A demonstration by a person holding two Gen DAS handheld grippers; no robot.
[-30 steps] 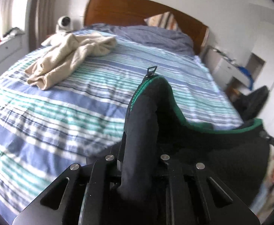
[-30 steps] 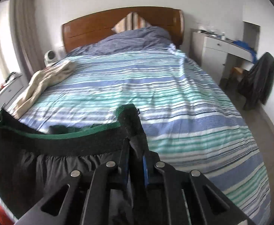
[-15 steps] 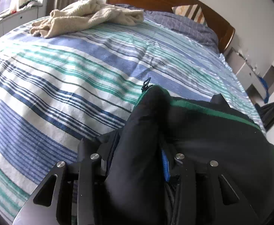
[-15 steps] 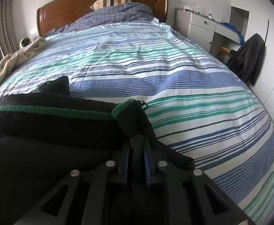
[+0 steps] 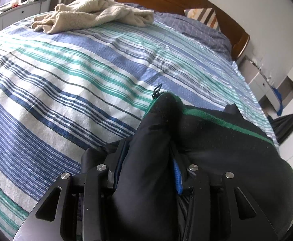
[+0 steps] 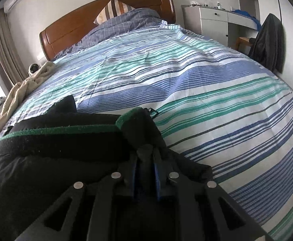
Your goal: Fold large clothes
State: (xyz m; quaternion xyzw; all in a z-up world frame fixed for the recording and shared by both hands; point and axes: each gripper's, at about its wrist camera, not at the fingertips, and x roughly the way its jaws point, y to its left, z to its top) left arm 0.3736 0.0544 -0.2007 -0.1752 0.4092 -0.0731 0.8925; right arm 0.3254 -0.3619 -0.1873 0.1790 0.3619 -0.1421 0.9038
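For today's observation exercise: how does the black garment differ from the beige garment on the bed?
The black garment has a green-trimmed edge and is clamped by both grippers; the beige garment looks fleecy and lies crumpled, untouched, near the headboard. The black one is nearest the cameras, the beige far off. Both are on the striped bedspread.

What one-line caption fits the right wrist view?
Right gripper clamps the black garment by its green-trimmed edge, low over the striped bedspread.

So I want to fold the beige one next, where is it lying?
The beige garment lies crumpled at the bed's far left edge near the headboard, well beyond the black jacket.
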